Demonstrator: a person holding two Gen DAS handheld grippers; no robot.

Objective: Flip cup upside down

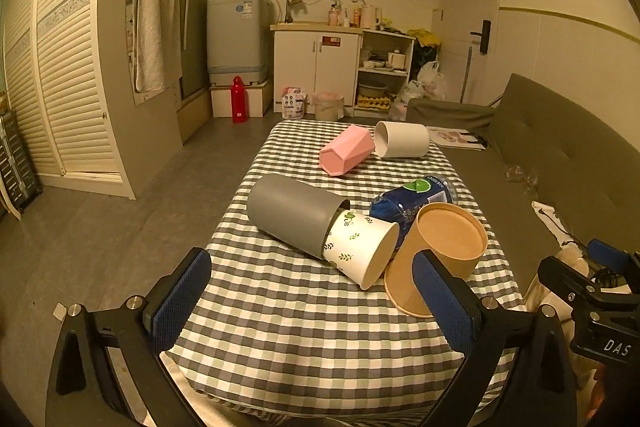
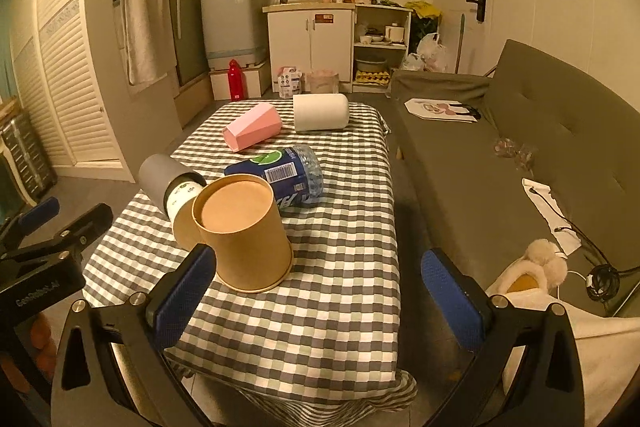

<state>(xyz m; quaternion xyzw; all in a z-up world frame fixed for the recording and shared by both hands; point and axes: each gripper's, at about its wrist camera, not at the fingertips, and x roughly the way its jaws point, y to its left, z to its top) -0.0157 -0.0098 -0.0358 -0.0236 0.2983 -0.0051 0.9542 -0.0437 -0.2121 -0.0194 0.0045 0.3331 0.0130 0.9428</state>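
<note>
Hovering over the near end of the checkered tablecloth, left gripper spread wide with nothing between its blue pads. Hanging likewise at the near right edge of the cloth, right gripper gaping wide and gripping nothing, its left pad just beside the base rim of the brown paper cup. Standing mouth-down on the cloth, that brown paper cup, flat bottom facing up. Lying on its side just behind it, white leaf-print paper cup, its closed end tucked into the mouth of a grey tumbler also lying on its side, open rim touching the brown cup. Resting behind the brown cup, a blue-labelled plastic bottle, tipped over. Lying farther back, near the far end, a pink faceted cup and a white cup, both on their sides, close together. Running along the right, a grey sofa.
</note>
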